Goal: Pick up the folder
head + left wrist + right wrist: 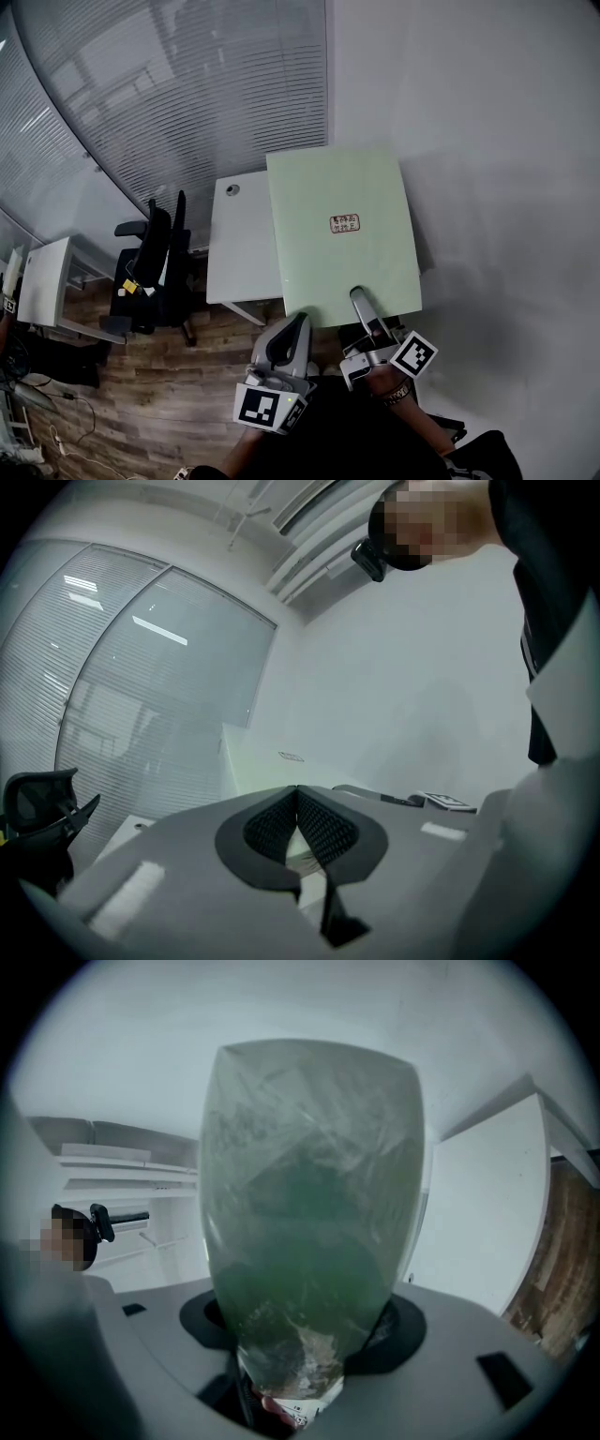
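Note:
The folder is a flat, pale green sheet with a small red-printed label, held up above the desk in the head view. My right gripper is shut on the middle of its near edge. In the right gripper view the translucent green folder stands up from between the jaws of the right gripper and fills the centre. My left gripper sits just below the folder's near left corner, shut, with nothing between its pads. In the left gripper view the left gripper has its jaws pressed together and the folder lies beyond them.
A white desk stands under the folder's left side, against a glass wall with blinds. A black office chair is to its left, and another white desk lies farther left. A wood floor lies below and a plain white wall to the right.

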The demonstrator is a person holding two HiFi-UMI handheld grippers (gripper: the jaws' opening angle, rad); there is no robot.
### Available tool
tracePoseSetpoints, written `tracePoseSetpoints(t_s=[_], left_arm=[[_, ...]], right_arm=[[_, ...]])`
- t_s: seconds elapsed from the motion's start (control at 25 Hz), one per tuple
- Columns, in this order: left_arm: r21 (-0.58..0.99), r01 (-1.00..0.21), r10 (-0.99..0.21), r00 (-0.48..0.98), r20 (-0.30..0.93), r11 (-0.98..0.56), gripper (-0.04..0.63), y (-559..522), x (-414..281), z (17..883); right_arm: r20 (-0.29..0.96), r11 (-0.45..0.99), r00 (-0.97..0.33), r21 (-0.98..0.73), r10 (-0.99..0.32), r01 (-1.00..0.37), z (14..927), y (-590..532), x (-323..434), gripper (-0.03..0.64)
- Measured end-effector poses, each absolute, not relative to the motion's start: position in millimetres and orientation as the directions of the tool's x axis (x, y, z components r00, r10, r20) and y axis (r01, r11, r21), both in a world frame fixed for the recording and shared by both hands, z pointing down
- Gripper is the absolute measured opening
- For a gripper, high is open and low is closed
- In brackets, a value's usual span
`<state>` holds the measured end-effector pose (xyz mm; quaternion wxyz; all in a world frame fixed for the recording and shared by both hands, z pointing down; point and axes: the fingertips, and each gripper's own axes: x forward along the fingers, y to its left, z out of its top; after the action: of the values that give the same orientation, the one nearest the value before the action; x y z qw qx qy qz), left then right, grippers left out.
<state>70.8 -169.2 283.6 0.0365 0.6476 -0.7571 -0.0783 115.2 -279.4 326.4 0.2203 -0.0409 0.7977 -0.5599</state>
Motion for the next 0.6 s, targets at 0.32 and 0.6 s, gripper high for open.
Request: tracePoseSetpoints(t_s=[0.32,0.6], left_arm=[[0.146,-0.978,-0.986,-0.157,-0.048,0.149,0.006,-170.1,71.4,282.3],[0.127,-0.977,-0.983,-0.180,-0.046,0.173,0.006,-170.5,70.8,280.5]], right_arm=[[-0.309,0.374,-0.897,-0.910,-0.317,0.181,326.6,-279.2,116.3,0.284],[-0.326,0.380,-0.893,-0.903,-0.310,0.197,322.8,-279.8,114.5,0.284]])
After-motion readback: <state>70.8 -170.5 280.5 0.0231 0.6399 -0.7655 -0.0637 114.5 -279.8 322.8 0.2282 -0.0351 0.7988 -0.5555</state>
